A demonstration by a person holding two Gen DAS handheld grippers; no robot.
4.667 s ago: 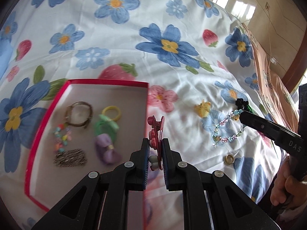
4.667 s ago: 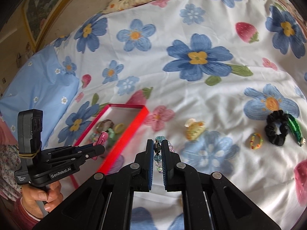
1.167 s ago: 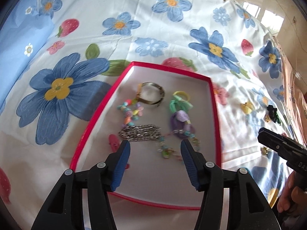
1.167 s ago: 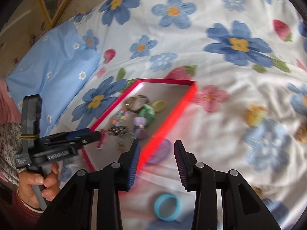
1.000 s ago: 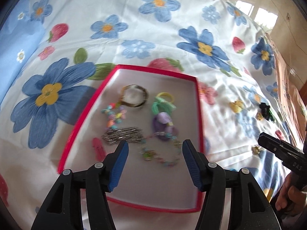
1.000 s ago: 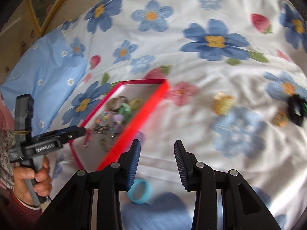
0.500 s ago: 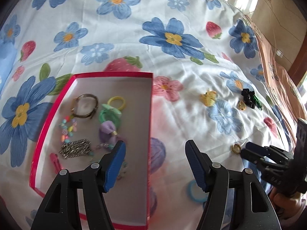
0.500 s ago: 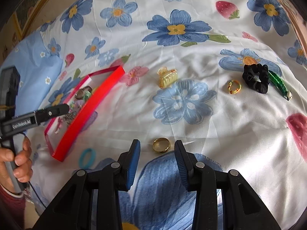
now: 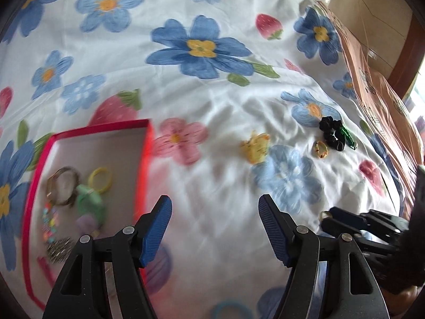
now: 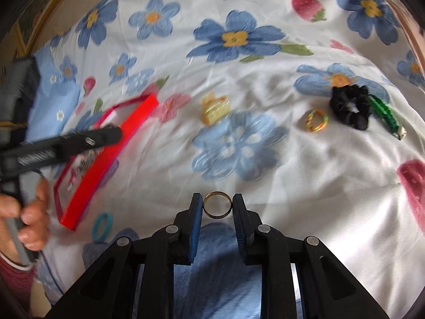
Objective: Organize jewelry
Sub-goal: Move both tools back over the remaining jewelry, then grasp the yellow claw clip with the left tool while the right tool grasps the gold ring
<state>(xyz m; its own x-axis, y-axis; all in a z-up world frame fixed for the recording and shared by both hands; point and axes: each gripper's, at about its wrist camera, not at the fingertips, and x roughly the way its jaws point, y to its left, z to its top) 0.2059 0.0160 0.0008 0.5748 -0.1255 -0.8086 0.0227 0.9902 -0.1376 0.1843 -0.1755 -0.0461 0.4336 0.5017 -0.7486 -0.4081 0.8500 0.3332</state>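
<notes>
The right tongs [image 10: 217, 204] are bracketing, not clamping, a thin gold metal ring [image 10: 217, 208] lying on the flower-printed bedsheet [image 10: 305, 175], while the left tongs [image 9: 215, 222] are gaping wide, empty, beside the shallow red cardboard tray [image 9: 144, 159].

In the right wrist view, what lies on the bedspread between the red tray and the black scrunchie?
The yellow hair claw and the small multicolored ring lie between the red tray and the black scrunchie; the rest is bare bedspread.

Red box [image 9: 144, 159], gold ring [image 10: 217, 204], blue-flowered white sheet [image 10: 265, 79].
</notes>
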